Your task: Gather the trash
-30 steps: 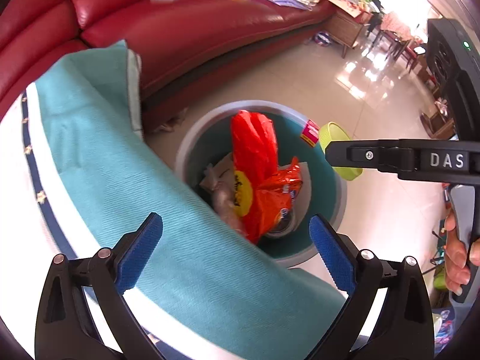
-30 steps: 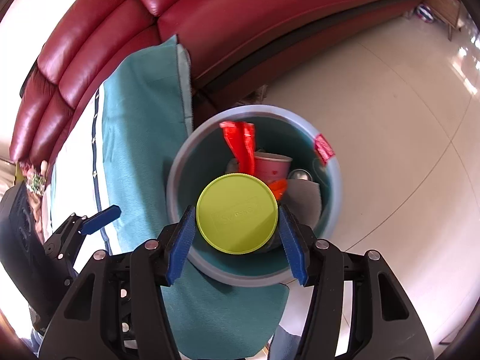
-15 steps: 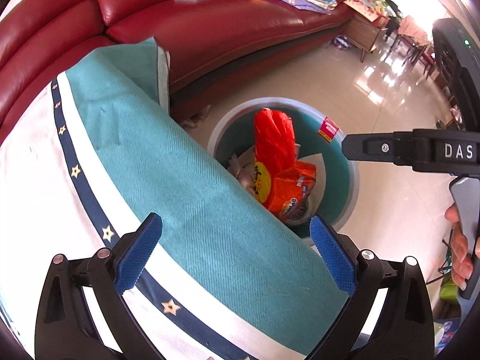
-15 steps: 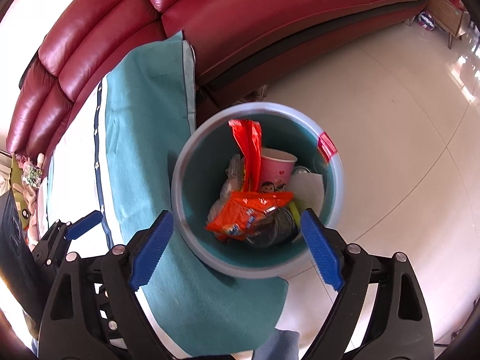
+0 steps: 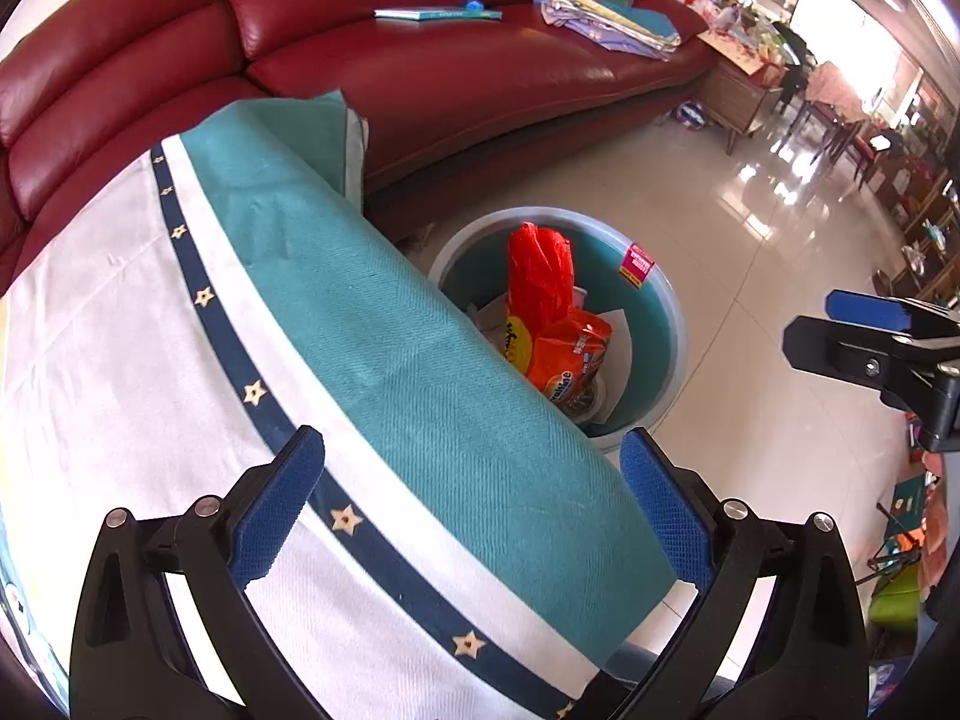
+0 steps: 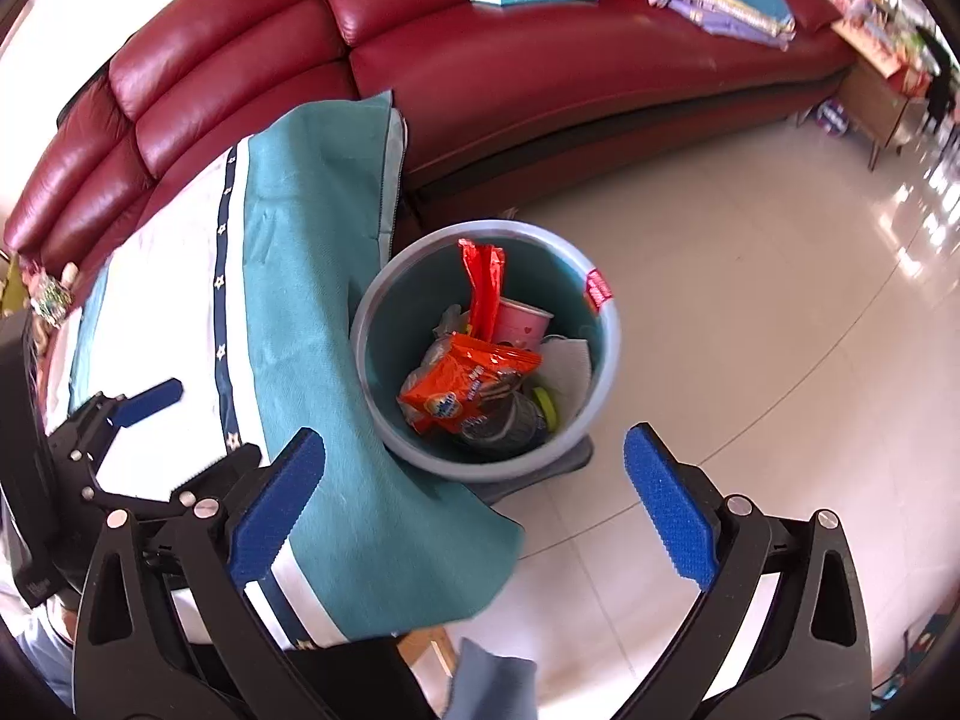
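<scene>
A round bin (image 6: 606, 372) with a pale grey rim and teal inside stands upright on the floor, tight against the cloth-covered counter's edge. It holds trash: a tall red wrapper (image 6: 483, 288) standing on end, a pink paper cup (image 6: 522, 321) beside it, an orange snack bag (image 6: 462, 387) lying across the top, white paper (image 6: 570, 360), and a yellow-green lid (image 6: 546, 407) half buried on edge.
</scene>
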Motion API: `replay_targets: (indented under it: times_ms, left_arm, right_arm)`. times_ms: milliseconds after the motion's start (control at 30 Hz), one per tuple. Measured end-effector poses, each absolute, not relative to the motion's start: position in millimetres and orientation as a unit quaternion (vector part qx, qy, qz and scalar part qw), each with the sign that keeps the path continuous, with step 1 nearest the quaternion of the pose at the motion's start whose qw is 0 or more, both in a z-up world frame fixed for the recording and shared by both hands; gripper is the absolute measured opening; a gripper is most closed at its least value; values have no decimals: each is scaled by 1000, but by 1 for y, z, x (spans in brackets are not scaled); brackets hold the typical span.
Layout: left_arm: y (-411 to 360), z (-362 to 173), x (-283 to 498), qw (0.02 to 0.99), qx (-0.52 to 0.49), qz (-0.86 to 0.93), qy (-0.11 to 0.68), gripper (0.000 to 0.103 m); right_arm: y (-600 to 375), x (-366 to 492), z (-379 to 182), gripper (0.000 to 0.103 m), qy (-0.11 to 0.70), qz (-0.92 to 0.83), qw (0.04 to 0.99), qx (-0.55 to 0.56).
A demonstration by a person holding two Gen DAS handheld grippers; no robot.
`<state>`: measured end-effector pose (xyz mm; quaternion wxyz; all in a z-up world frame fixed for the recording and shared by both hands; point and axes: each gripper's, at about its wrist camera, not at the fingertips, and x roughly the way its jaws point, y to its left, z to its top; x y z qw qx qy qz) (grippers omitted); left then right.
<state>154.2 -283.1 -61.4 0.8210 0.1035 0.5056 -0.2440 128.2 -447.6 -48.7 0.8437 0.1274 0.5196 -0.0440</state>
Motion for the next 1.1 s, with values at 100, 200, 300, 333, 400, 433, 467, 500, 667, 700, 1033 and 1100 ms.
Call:
replay_targets:
  times_ms: [100,200,300,333,400,433,467,500,667,700,1033,1100]
  left_arm:
    - [-275,-55,145,825,99,-240,502,99]
    - [-265,-47,136,829,93,-238,498,99]
    - [-256,-43,130,832,85,-236,495,99]
    - [-253,-42,127,833,84,-234,494,99]
    - [-248,-41,123,835,83,-231,492,99]
    - [-246,-40,121,836,83,-229,492,99]
    - [-244,-39,119,837,83,-228,491,99]
    - [-241,-38,117,838,83,-227,490,99]
    - [-229,-36,107,842,78,-220,487,99]
    - [-227,-36,107,842,76,-219,487,99]
    - [-221,-36,107,844,68,-208,490,99]
    - [-221,-38,108,843,68,-206,492,99]
  right_arm:
    - [-441,116,-43,96,516,-49,847,114]
    - [-433,105,-38,96,511,-54,851,103]
    - [-426,97,-37,96,509,-54,853,102]
    - [-424,94,-37,96,509,-54,853,103]
    - [-420,91,-39,96,510,-52,852,103]
    - [-418,89,-39,96,510,-52,852,103]
    - [-416,88,-39,96,510,-52,853,103]
    - [-415,86,-39,96,509,-52,853,103]
    - [-407,81,-41,96,508,-49,854,103]
    - [-405,80,-42,96,509,-49,854,102]
    - [-398,79,-45,96,512,-49,853,91]
    - [-397,79,-46,96,512,-48,853,90]
